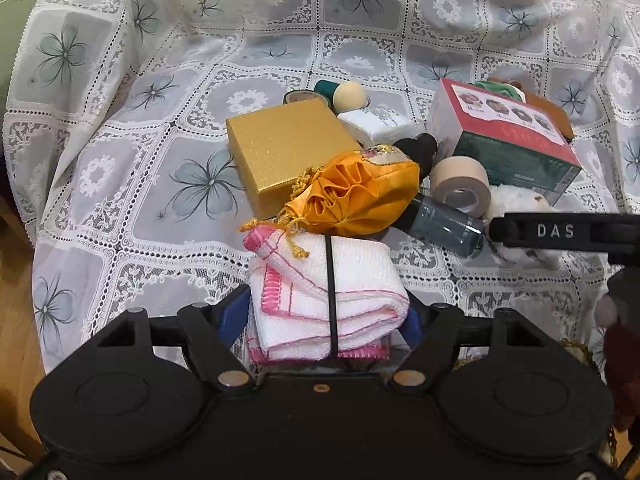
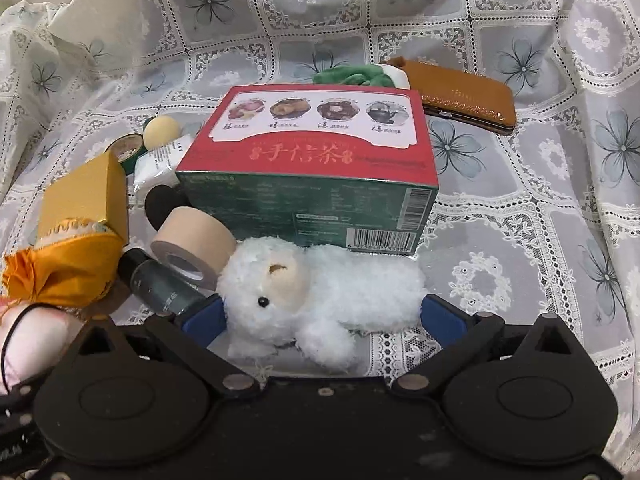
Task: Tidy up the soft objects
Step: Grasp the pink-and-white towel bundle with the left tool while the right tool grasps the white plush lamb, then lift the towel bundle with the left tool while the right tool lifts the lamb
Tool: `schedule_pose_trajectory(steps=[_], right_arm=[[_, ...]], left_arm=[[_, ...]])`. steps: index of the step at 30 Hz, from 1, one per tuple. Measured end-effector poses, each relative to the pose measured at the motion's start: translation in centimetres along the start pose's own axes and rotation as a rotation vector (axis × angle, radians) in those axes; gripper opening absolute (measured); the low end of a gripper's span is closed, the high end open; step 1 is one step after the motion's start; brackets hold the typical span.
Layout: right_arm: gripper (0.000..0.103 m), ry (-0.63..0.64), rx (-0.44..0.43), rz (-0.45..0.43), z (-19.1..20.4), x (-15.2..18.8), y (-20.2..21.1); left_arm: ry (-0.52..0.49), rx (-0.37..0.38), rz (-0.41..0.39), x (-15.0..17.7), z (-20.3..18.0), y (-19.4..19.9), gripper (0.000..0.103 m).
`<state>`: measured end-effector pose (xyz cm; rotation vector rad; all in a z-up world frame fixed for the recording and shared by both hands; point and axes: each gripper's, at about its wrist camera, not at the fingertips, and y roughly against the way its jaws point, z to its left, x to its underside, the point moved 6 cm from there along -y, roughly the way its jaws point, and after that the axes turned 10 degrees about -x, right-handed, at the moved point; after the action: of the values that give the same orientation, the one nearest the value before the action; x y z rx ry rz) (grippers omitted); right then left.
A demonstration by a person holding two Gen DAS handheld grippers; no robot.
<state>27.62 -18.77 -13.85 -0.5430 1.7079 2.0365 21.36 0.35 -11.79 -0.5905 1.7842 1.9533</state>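
Here the left tool (image 1: pixel 332 320) is clamped on the folded white, pink-edged cloth bundle (image 1: pixel 324 292), its blue pads pressing both sides at the near edge of the lace-covered desk (image 1: pixel 120 208). The right tool (image 2: pixel 322 312) straddles the fluffy white plush bear (image 2: pixel 312 292), pads apart, seemingly before squeezing.

Soft even indoor light, faint shadows, no glare, strong fisheye bending at edges, sharp centre

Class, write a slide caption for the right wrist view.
White plush bear lies between the right gripper's open jaws, before a tea box.
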Motion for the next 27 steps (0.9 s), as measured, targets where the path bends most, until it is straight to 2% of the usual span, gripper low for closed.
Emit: schedule_pose_trajectory(steps=[6,9,11,14,18,19,21,24,26,27], right_arm=[[0.096,-0.004,0.030,-0.001,-0.7,-0.1,0.1],[0.094,-0.052,0.037,0.010,-2.0,0.2,0.6],[0.084,-0.106,0.034,0.024,-3.2,0.5,1.1],[0.079,-0.156,0.025,0.028,-4.8,0.8,1.9],[0.081,-0.177,0.022,0.021,-5.7,1.5,3.1],[0.086,-0.185,0.022,0.022,-5.9,1.6,3.3],[0.088,-0.220,0.009,0.023,-6.5,2.2,3.9],[0.091,-0.311,-0.039,0.026,-7.4,2.7,4.5],[0.100,-0.372,-0.088,0.007,-8.0,2.6,5.0],[0.100,-0.395,-0.103,-0.004,-7.9,2.6,5.3]], left_arm=[[-0.019,0.016,0.005,0.8,-0.3,0.6,0.069],[-0.029,0.033,0.009,1.2,-0.6,1.0,0.069],[-0.036,0.042,0.007,1.3,-0.9,1.3,0.069],[-0.047,0.046,0.006,1.5,-1.3,1.4,0.069],[-0.052,0.055,0.008,1.7,-1.6,1.6,0.069],[-0.054,0.058,0.008,1.7,-1.7,1.6,0.069],[-0.058,0.063,0.008,1.9,-1.9,1.8,0.069],[-0.062,0.067,0.014,2.2,-2.1,1.9,0.069],[-0.066,0.065,0.014,2.3,-2.2,2.0,0.069],[-0.068,0.063,0.014,2.4,-2.3,2.0,0.069]])
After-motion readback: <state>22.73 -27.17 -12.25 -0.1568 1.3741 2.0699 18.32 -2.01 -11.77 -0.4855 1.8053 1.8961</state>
